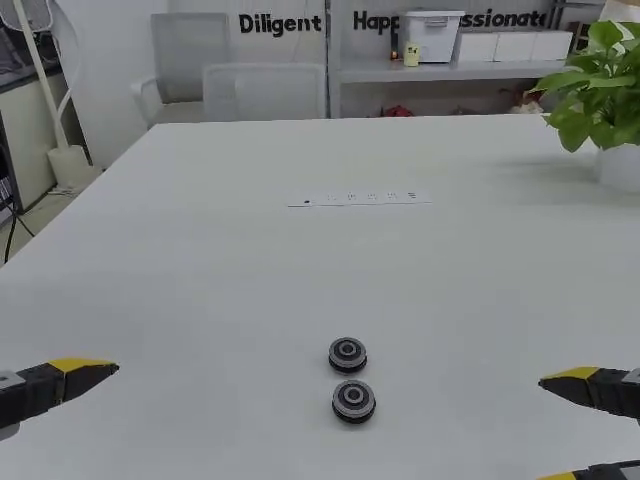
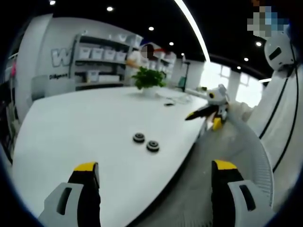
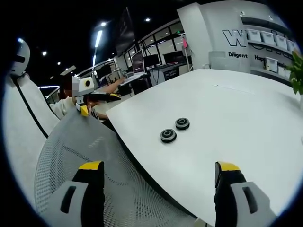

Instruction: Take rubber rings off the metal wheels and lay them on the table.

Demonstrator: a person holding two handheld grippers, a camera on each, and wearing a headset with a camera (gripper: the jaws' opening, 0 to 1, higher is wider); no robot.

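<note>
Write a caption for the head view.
Far metal wheel and near metal wheel, black rubber rings still on, lie on the white table between yellow-tipped left gripper and right gripper.

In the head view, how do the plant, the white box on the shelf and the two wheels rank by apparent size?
1. Plant.
2. White box.
3. Near wheel and far wheel: alike; nearness makes the near one look slightly bigger.

My two grippers, low at either side.
Left gripper [image 2: 155, 165] and right gripper [image 3: 159, 166]: jaws spread wide, tips pointing inward.
</note>
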